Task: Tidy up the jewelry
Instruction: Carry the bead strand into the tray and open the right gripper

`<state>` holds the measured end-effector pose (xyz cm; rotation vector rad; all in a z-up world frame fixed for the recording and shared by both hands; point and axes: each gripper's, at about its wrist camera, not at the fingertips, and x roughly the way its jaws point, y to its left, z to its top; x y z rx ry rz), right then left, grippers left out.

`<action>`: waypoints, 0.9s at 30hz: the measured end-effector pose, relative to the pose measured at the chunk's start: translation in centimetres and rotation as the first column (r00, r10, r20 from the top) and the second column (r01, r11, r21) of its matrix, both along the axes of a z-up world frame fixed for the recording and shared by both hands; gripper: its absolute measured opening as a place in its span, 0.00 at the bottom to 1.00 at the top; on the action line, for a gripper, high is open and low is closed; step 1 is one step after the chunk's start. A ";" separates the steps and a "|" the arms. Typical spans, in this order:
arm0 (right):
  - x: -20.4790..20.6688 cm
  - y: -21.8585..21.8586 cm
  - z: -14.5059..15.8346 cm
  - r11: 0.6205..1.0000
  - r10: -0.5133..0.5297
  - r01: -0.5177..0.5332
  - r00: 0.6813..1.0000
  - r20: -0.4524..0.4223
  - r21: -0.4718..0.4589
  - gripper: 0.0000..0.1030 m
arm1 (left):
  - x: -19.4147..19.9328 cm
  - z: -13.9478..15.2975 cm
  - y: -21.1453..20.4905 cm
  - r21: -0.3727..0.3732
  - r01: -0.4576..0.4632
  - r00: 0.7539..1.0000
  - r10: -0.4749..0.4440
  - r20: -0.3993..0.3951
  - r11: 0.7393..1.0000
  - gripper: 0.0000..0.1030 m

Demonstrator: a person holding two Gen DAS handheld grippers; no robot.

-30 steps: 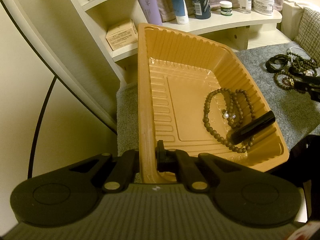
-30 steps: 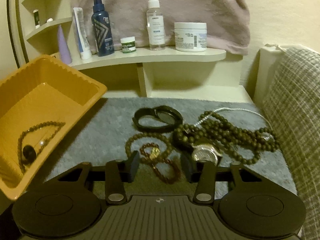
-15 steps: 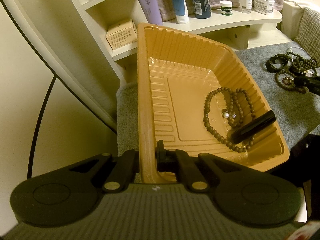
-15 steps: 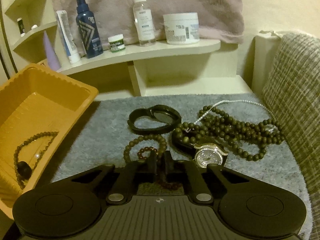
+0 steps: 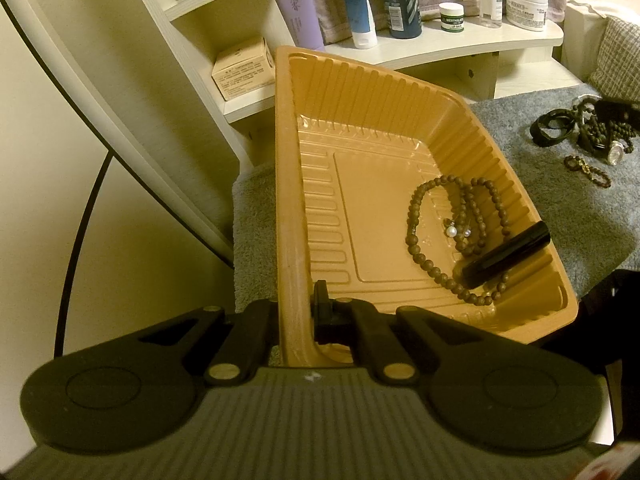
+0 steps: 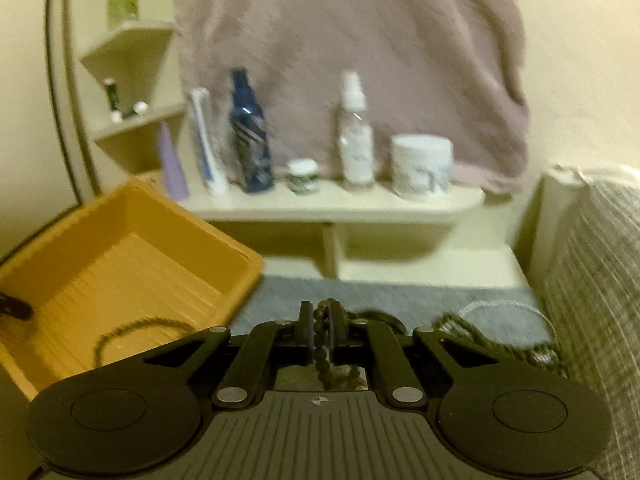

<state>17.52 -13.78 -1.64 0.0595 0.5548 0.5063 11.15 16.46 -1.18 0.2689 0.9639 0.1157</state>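
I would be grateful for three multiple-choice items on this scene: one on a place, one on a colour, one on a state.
1. Where does the black tube lie?
A. on the shelf
B. in the tray, on a bead necklace
C. on the grey mat

2. What colour is the tray?
A. orange
B. white
C. blue

3. What is the right gripper doing?
A. standing open over the mat
B. clamping the tray's rim
C. shut on a string of beads

Key:
1 B: the black tube rests across the bead necklace inside the tray.
2 A: its walls are orange.
3 C: the right gripper pinches the string of beads; the left gripper holds the rim.
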 end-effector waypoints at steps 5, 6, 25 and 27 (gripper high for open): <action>-0.3 2.3 1.8 0.991 0.114 -0.114 0.993 0.012 0.062 0.06 | 0.0 0.0 0.0 0.000 0.000 1.000 0.000 0.000 1.000 0.02; -0.5 2.9 2.0 0.986 0.150 -0.151 0.989 0.016 0.075 0.06 | 0.0 0.0 0.0 0.000 0.000 1.000 0.000 0.000 1.000 0.02; -2.4 11.0 0.7 0.889 0.458 -0.457 0.889 -0.014 0.035 0.06 | 0.0 0.0 -0.1 -0.002 0.000 1.000 0.000 0.001 1.000 0.02; -2.4 11.2 0.6 0.888 0.459 -0.458 0.888 -0.016 0.034 0.06 | 0.0 0.0 -0.1 -0.001 0.000 1.000 0.000 0.000 1.000 0.02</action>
